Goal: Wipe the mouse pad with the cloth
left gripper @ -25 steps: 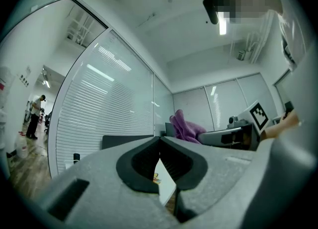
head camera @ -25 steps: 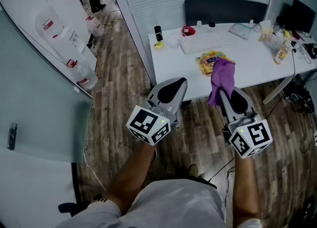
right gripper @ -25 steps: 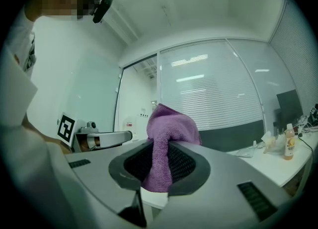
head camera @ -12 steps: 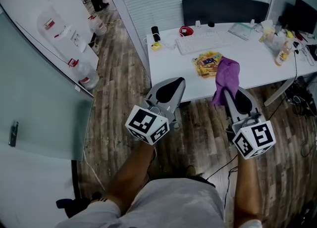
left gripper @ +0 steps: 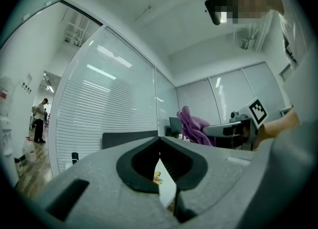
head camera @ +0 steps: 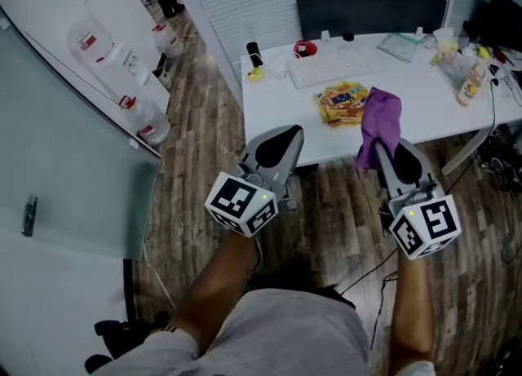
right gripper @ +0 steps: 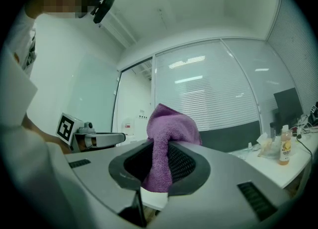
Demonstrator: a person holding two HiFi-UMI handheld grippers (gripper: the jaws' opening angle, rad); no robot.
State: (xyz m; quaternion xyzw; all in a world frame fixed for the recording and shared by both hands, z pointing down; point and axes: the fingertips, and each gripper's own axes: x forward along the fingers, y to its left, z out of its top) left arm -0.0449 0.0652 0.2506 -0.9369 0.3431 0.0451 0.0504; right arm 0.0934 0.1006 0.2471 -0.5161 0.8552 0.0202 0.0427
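Cloth (right gripper: pixel 166 138), a purple terry rag, is pinched between the ribbed black pads of the right gripper (right gripper: pixel 166 146), whose grey jaws are clamped on it; its loose end bunches in a soft lump above the tips. From the head view the cloth (head camera: pixel 378 126) hangs over the front edge of a smooth white desk (head camera: pixel 432 113), at 3 o'clock of the mouse pad (head camera: pixel 342 103), a flat yellow printed sheet lying on the desk; whether they touch is unclear. The left gripper (left gripper: pixel 159 138) at 9 o'clock has its jaw tips pressed together, holding nothing. A white keyboard (head camera: pixel 333 64) lies at 12 o'clock of the pad.
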